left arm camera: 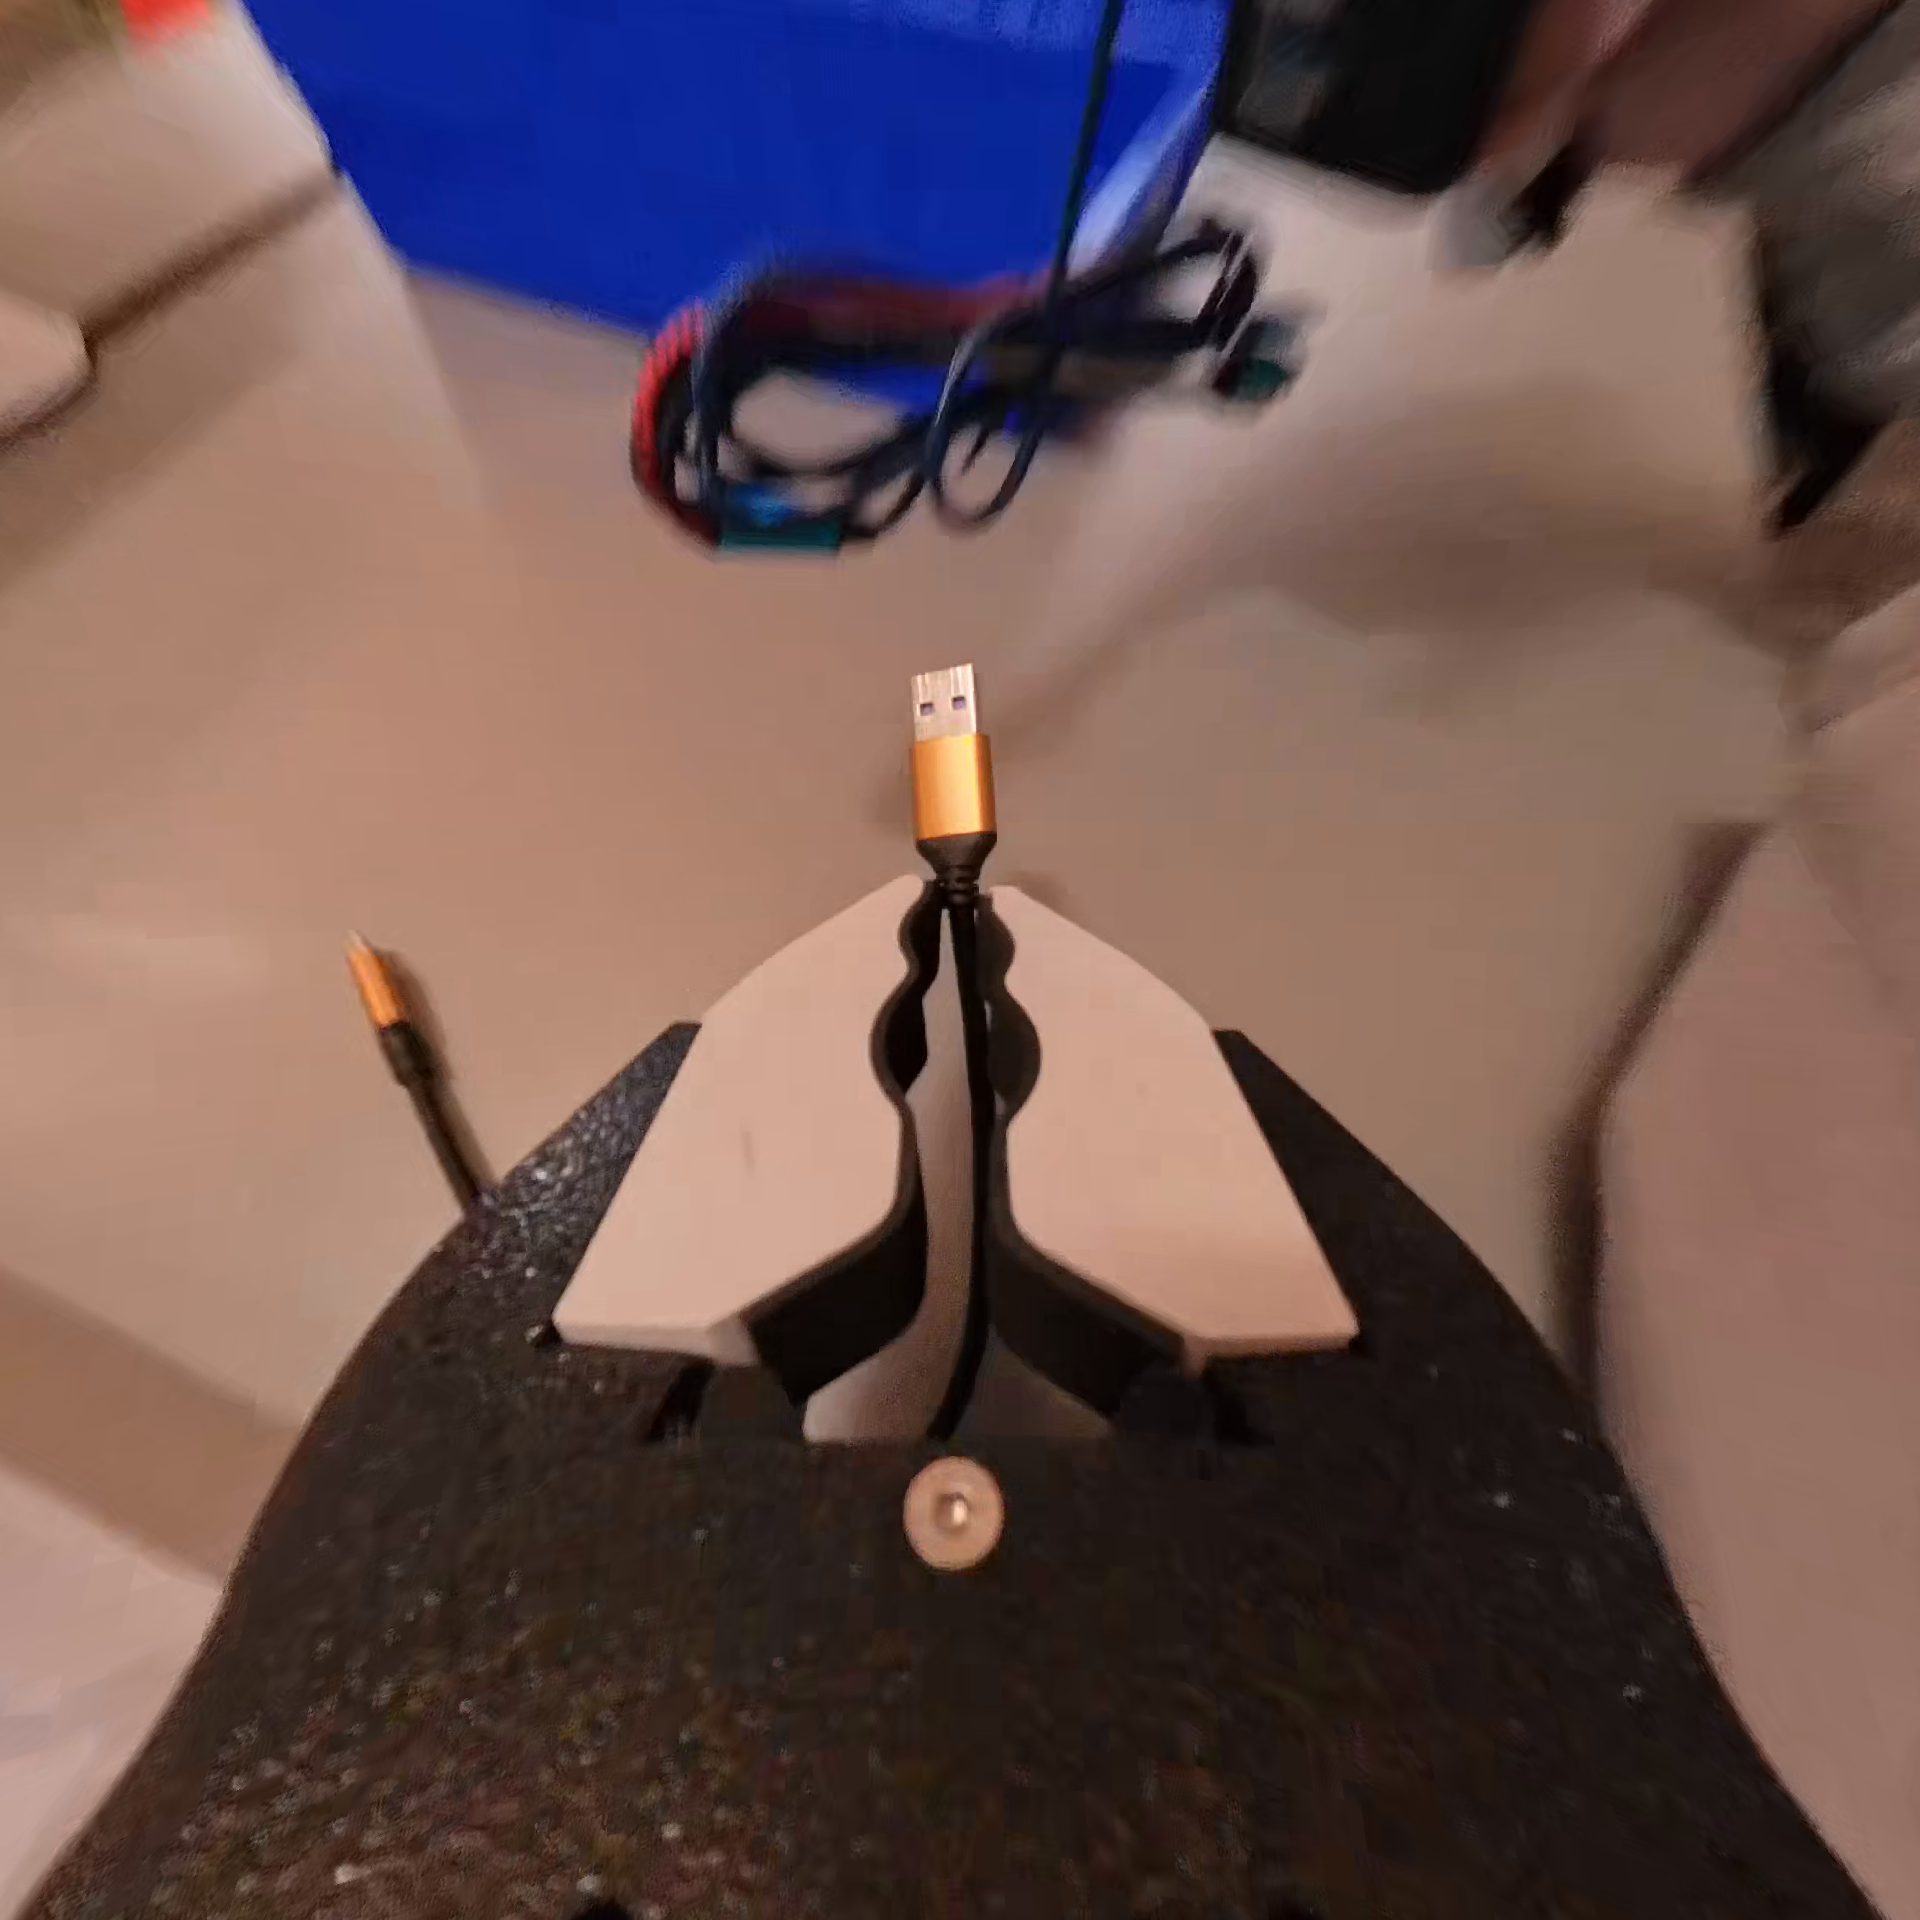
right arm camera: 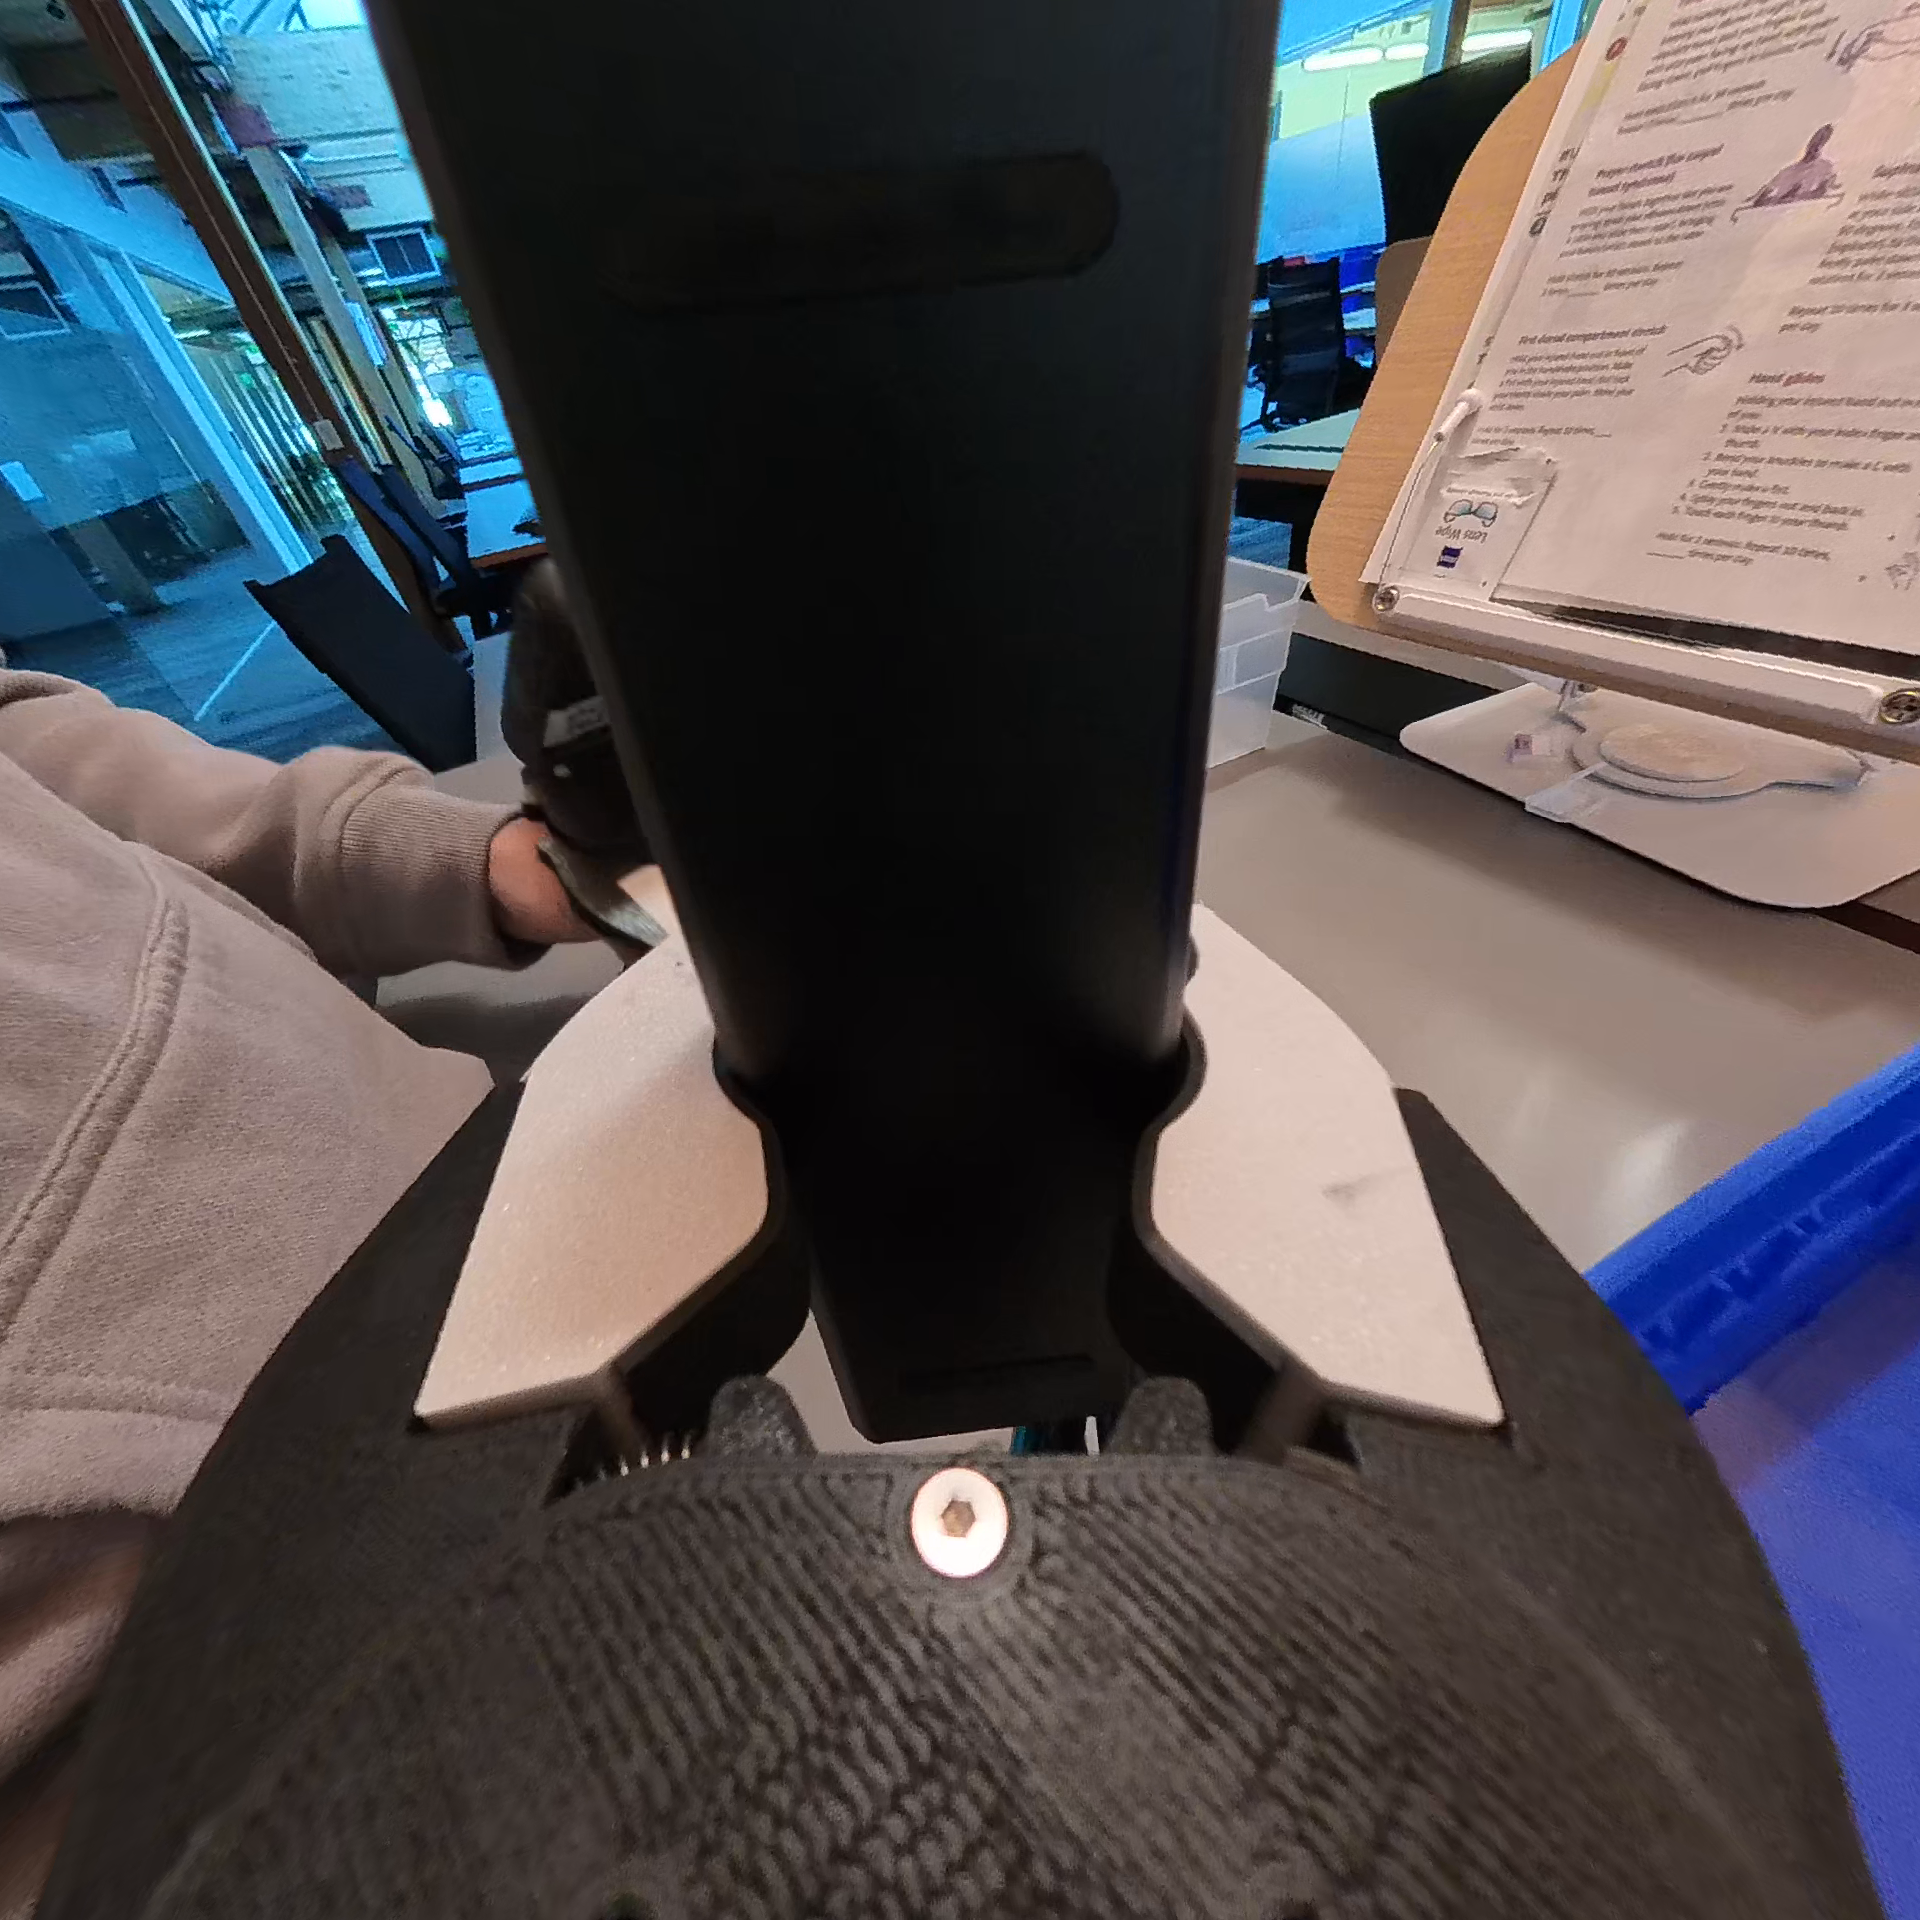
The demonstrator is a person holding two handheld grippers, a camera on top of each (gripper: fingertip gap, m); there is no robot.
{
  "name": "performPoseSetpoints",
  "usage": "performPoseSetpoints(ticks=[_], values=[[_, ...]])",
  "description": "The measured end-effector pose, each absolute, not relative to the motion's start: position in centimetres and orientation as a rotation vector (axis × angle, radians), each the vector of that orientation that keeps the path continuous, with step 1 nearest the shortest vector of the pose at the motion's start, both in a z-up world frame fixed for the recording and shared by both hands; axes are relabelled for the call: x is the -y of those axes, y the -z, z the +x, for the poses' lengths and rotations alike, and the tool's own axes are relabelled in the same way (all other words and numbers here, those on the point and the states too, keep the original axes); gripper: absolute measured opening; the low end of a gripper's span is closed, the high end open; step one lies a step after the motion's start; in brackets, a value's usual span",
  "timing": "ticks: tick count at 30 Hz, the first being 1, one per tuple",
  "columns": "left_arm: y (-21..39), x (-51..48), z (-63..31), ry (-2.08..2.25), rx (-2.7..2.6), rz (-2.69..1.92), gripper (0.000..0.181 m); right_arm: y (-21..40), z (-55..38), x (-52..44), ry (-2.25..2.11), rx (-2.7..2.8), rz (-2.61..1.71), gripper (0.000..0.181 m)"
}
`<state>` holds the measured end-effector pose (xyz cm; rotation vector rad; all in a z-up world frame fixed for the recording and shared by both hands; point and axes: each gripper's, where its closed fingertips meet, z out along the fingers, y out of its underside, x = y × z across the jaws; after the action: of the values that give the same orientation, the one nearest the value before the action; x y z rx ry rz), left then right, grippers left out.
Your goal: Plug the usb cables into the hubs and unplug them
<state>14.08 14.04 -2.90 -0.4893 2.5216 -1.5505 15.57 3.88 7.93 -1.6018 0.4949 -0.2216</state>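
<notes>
Left gripper: fingers closed on a black cable just behind its gold-sleeved plug, which was held above the beige table; the cable's second gold end was seen at lower left; a blurred bundle of cables was seen beside a blue bin. Right gripper: clamped on a black hub, held upright; a document stand was noted at right.

Printed text on white sheet clipped to tilted board stand; small sticker at lower left corner.
</notes>
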Motion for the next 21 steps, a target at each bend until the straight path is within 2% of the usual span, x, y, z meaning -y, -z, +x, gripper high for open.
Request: performPoseSetpoints(ticks=[4, 11, 15, 21], values=[[-1.1, -14.1, 12.7, 1.926, -2.369, -0.369, 0.005, -8.0, 15.5, -3.8, 0.221, -0.493, -1.596, 0.074], [-2.5, -14.3, 11.1, 2.105, -2.345, -0.319, 0.005, -7.7, 15.2, -4.6, 0.193, -0.471, -1.610, 0.074], [-3.6, -13.7, 10.8, 1.956, -2.444, -0.298, 0.005, -7.7, 14.6, -5.3, 0.143, -0.436, -1.594, 0.074], [-8.5, -12.0, 10.8, 1.374, -2.701, -0.070, 0.005, -7.6, 13.9, -6.4, 0.064, -0.389, -1.556, 0.074]])
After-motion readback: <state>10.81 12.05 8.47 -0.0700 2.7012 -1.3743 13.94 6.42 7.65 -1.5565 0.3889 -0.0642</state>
